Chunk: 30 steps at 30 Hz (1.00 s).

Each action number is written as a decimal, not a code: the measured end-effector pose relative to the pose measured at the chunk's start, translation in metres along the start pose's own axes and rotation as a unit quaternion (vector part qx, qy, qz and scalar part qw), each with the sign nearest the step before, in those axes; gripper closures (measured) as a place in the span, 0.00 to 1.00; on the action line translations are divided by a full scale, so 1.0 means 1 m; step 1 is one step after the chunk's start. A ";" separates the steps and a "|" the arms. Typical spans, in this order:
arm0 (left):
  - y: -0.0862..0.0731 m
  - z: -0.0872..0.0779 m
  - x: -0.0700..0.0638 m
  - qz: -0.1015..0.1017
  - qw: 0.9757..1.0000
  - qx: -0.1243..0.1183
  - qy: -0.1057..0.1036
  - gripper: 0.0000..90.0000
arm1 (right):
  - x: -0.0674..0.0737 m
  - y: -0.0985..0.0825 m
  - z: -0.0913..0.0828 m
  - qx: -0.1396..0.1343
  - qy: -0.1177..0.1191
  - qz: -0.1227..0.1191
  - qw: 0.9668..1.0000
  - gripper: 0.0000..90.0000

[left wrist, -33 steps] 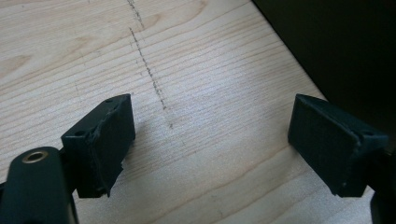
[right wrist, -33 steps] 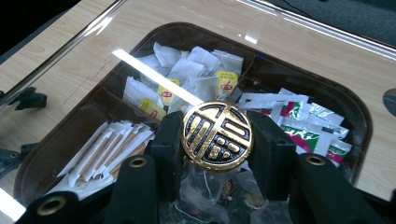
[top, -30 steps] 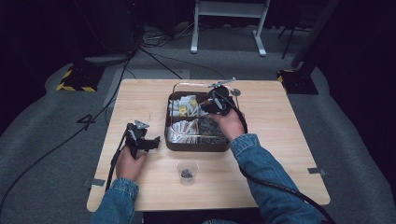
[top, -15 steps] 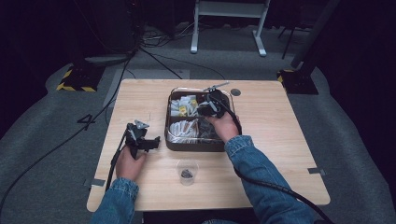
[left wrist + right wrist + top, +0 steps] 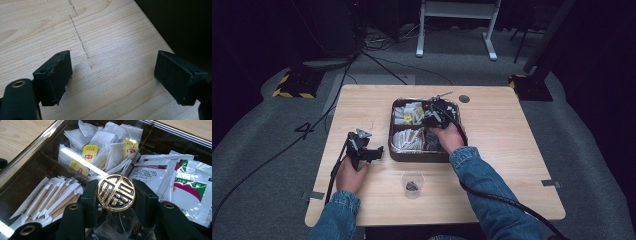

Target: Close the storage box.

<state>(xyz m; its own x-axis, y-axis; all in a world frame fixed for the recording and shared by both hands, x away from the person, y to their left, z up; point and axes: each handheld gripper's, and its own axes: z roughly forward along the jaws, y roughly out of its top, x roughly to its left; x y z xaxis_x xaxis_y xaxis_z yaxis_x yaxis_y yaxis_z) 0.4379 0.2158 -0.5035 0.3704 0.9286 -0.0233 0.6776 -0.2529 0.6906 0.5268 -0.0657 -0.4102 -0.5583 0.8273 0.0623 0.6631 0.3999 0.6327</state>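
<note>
A round gold disc with a black pattern (image 5: 116,191) sits between the two black jaws of my right gripper (image 5: 116,196), which is shut on it. In the high view the right gripper (image 5: 429,121) hangs low over the dark compartment tray (image 5: 419,159). Beneath the disc lie clear wrappers. My left gripper (image 5: 378,150) rests left of the tray, and in its own view the left gripper (image 5: 112,75) has its jaws wide apart over bare wood, nothing between them.
The tray holds tea bags with yellow tags (image 5: 100,152), paper-wrapped wooden sticks (image 5: 50,200) and white sachets with green and magenta print (image 5: 180,180). A small clear cup (image 5: 413,184) with something dark inside stands near the table's front edge.
My right hand has come down and nearer, from the tray's far right corner towards its middle, with the disc still held. The left hand has stayed where it was.
</note>
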 end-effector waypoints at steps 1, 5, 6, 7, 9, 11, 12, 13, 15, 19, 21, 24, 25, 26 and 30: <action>0.000 0.000 0.000 0.000 1.000 0.000 0.000 0.17 | 0.000 0.000 0.001 0.001 -0.002 -0.002 1.000 0.64; 0.000 0.000 0.000 0.000 1.000 0.000 0.000 0.17 | 0.002 0.000 0.003 0.004 -0.008 -0.005 1.000 0.64; 0.000 0.000 0.000 0.000 1.000 0.000 0.000 0.17 | 0.002 0.000 0.004 0.005 -0.009 -0.007 1.000 0.64; 0.000 0.000 0.000 0.001 1.000 0.000 0.000 0.17 | 0.002 0.000 0.004 0.006 -0.008 -0.006 1.000 0.64; 0.000 0.000 0.000 0.001 1.000 0.000 0.000 0.17 | 0.003 0.000 0.006 0.006 -0.010 -0.010 1.000 0.64; 0.000 0.000 0.000 0.000 1.000 0.000 0.000 0.17 | 0.003 0.000 0.007 0.006 -0.010 -0.011 1.000 0.64; 0.000 0.000 0.000 0.000 1.000 0.000 0.000 0.17 | 0.004 0.000 0.007 0.007 -0.011 -0.011 1.000 0.64; 0.000 0.000 0.000 0.000 1.000 0.000 0.000 0.17 | 0.004 0.000 0.007 0.007 -0.011 -0.012 1.000 0.64; 0.000 0.000 0.000 0.000 1.000 0.000 0.000 0.17 | 0.004 0.000 0.008 0.006 -0.011 -0.013 1.000 0.64; 0.000 0.000 0.000 0.000 1.000 0.000 0.000 0.17 | 0.005 0.001 0.010 0.009 -0.014 -0.016 1.000 0.64; 0.000 0.000 0.000 0.000 1.000 0.000 0.000 0.17 | 0.006 0.000 0.011 0.010 -0.014 -0.018 1.000 0.64; 0.000 0.000 0.000 0.000 1.000 0.000 0.000 0.17 | 0.006 0.000 0.013 0.010 -0.014 -0.019 1.000 0.64; 0.000 0.000 0.000 0.000 1.000 0.000 0.000 0.17 | 0.007 0.000 0.013 0.010 -0.013 -0.019 1.000 0.64; 0.000 0.000 0.000 0.000 1.000 0.000 0.000 0.17 | 0.007 0.000 0.014 0.011 -0.015 -0.020 1.000 0.64; 0.000 0.000 0.000 0.000 1.000 0.000 0.000 0.17 | 0.006 0.000 0.015 0.008 -0.013 -0.018 1.000 0.64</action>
<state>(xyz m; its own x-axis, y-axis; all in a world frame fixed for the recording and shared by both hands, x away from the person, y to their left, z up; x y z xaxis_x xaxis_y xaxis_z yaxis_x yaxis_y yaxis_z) 0.4379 0.2159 -0.5035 0.3707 0.9285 -0.0224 0.6771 -0.2537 0.6908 0.5309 -0.0544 -0.4211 -0.5693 0.8219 0.0196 0.6504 0.4356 0.6223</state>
